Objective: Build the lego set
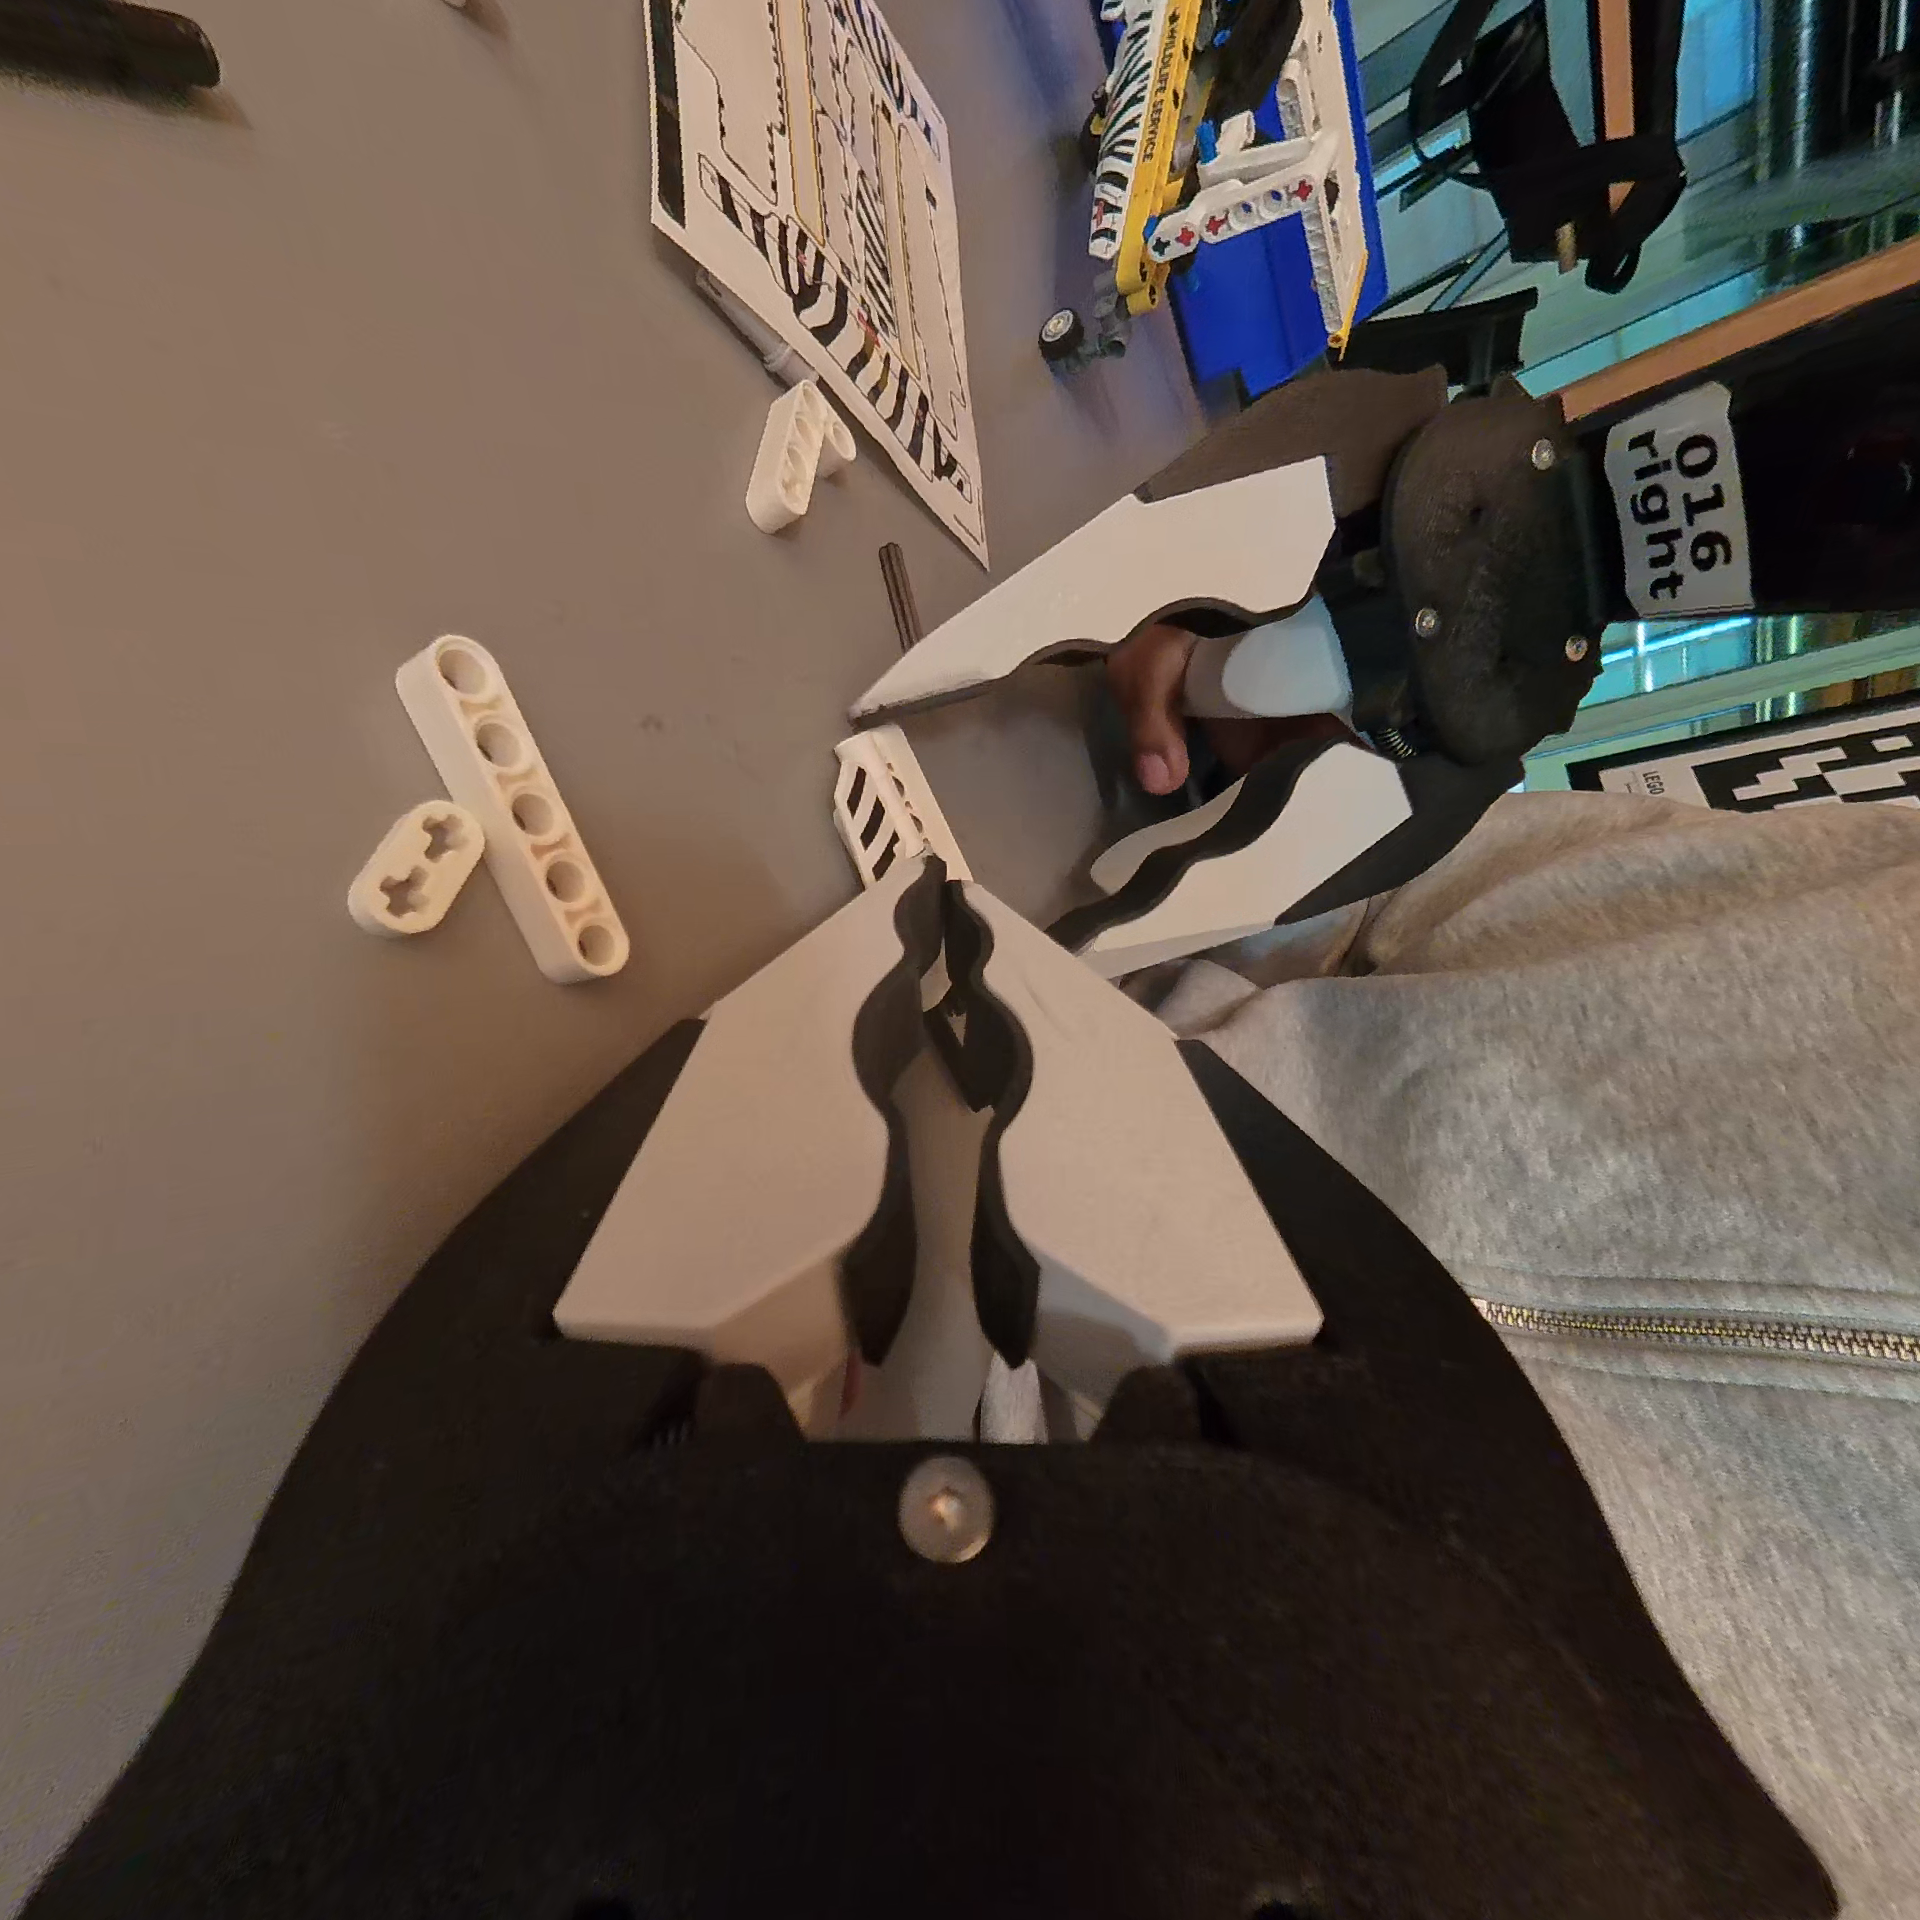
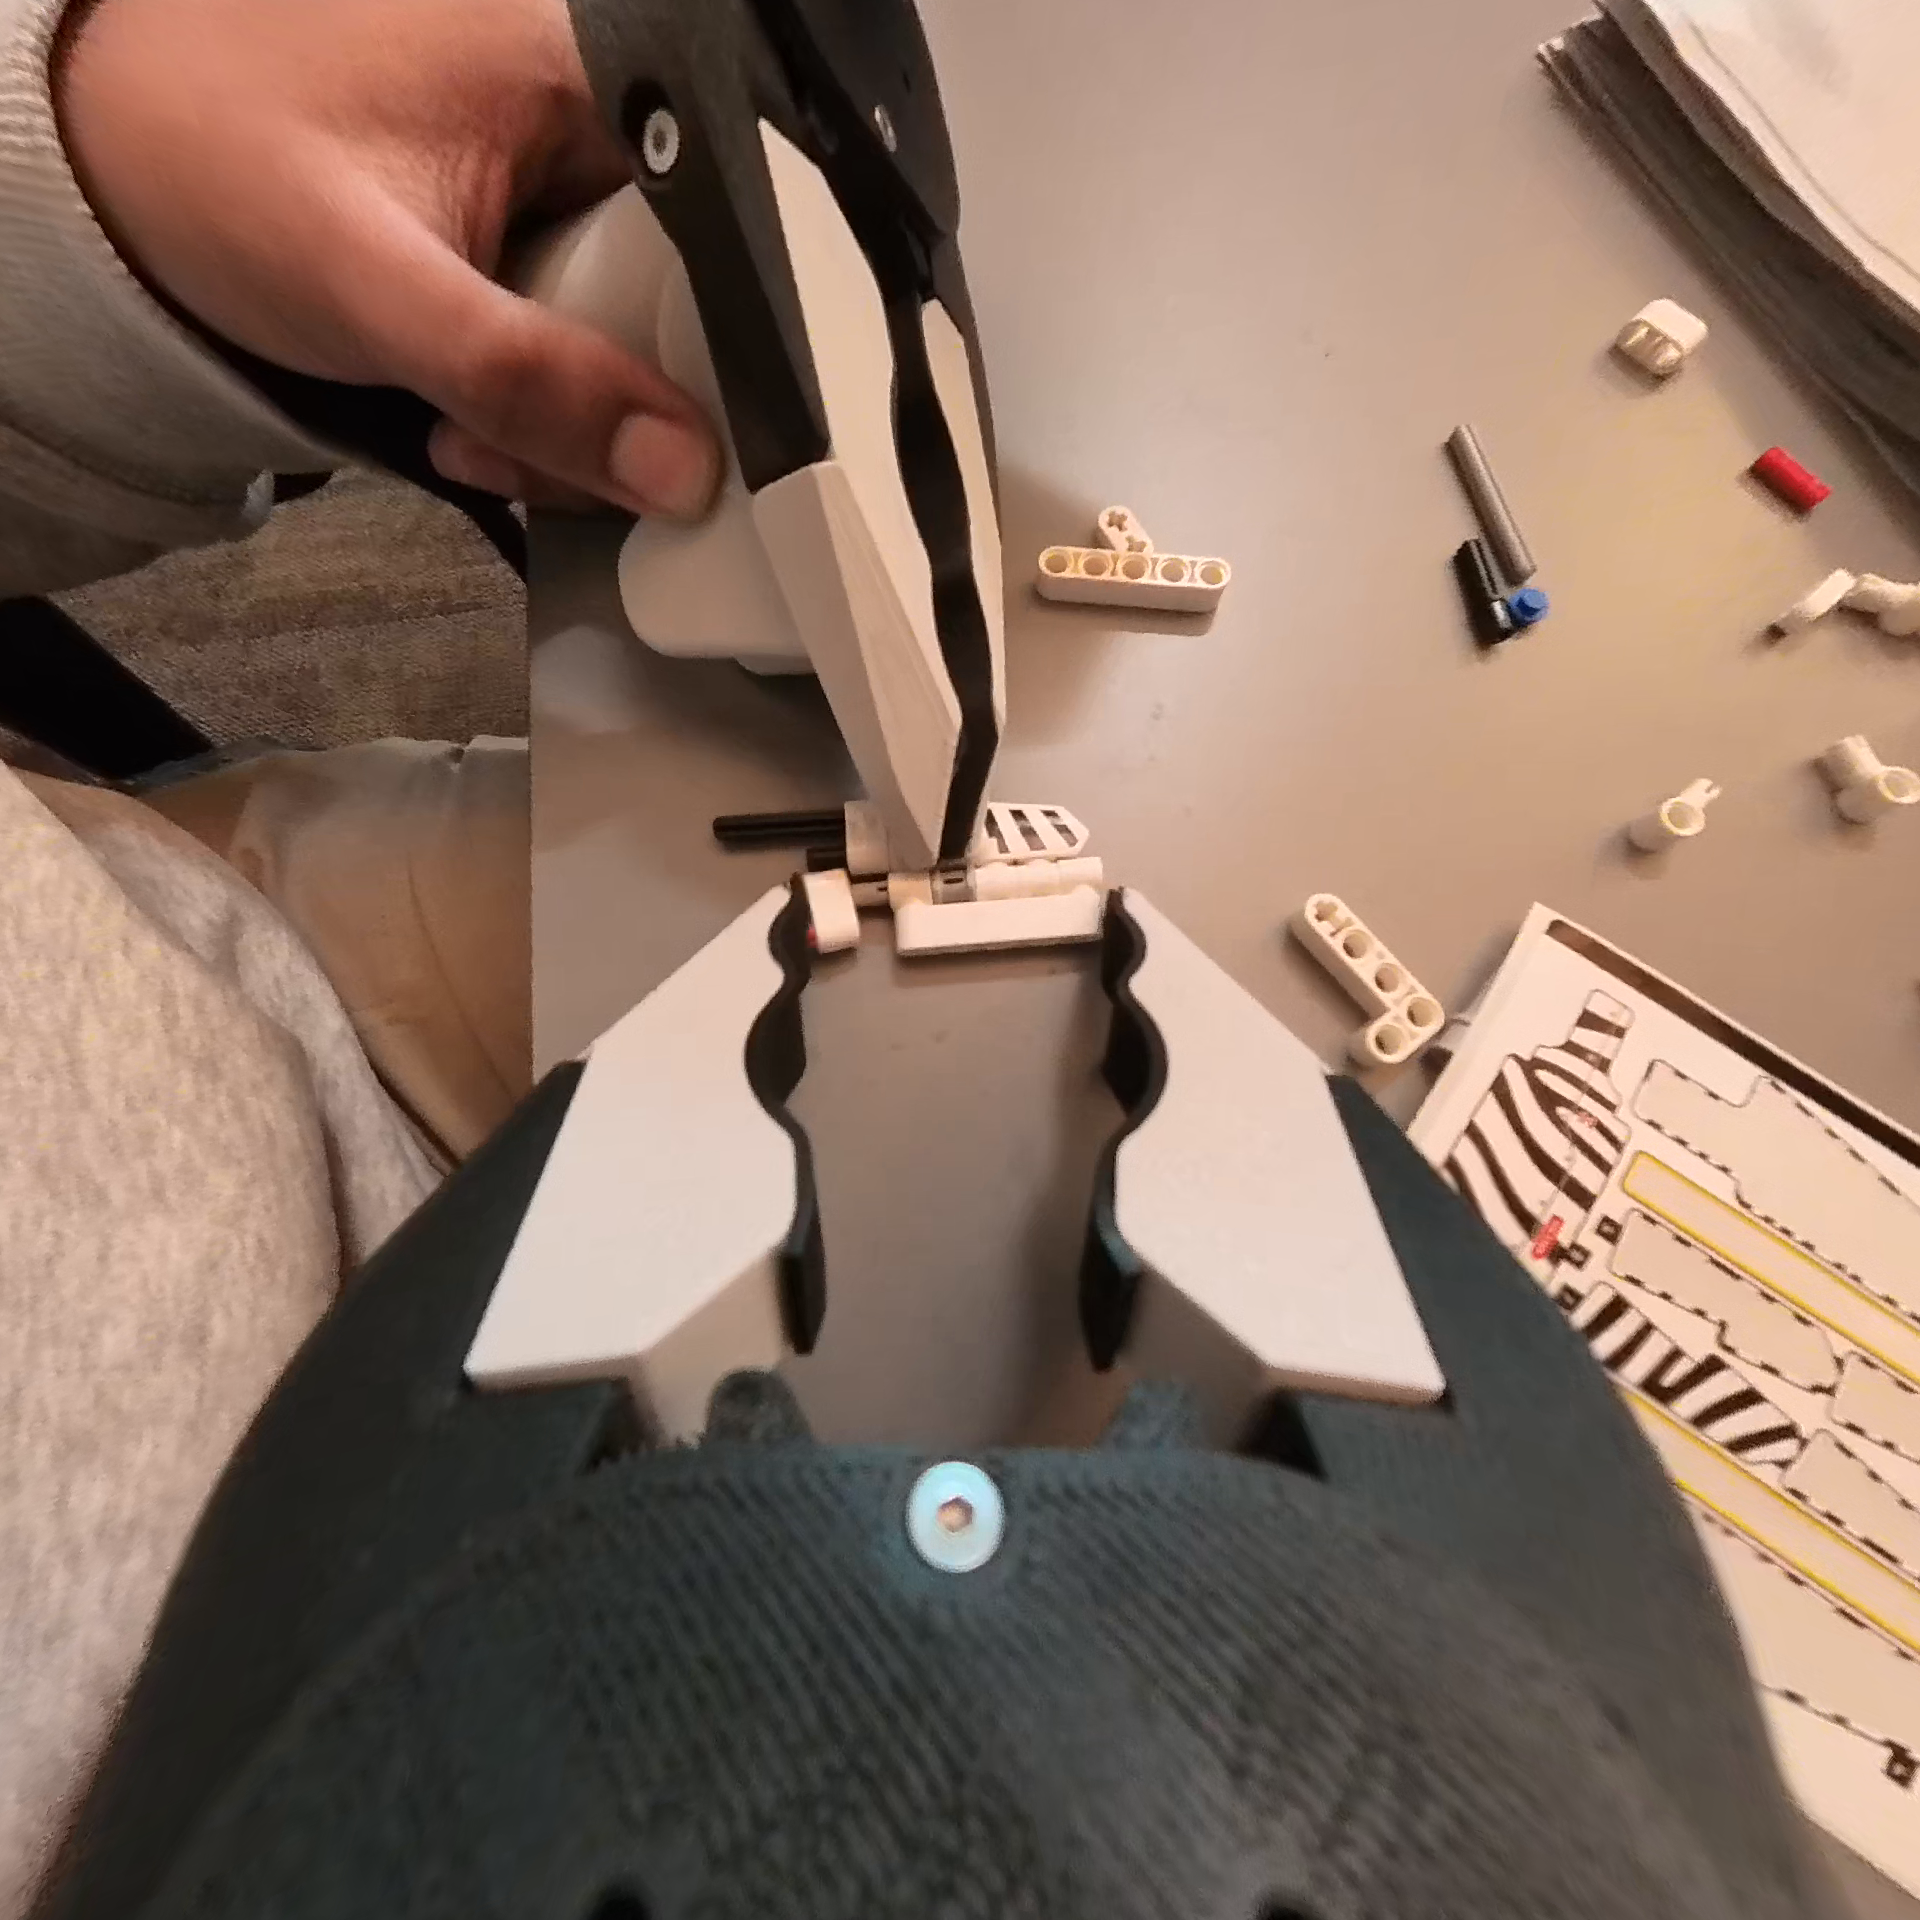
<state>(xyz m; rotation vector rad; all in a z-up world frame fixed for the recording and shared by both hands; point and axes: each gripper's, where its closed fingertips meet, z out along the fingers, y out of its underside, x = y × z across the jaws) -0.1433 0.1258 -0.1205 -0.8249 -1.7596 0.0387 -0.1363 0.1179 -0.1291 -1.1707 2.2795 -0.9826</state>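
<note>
My left gripper is shut on a small white Lego assembly with a black-striped panel. In the right wrist view it comes down from above and pinches that assembly just above the grey table. My right gripper is open, with one fingertip on each side of the assembly's white bar; its left tip is at a small white end piece. The right gripper also shows in the left wrist view, open. A black axle sticks out to the left of the assembly.
A white five-hole beam and an L-shaped beam lie nearby. A sticker sheet lies at the right. A grey axle, a red piece and white connectors are scattered beyond. A part-built model sits on a blue bin. Both grippers' tips are close together, under 4 cm apart.
</note>
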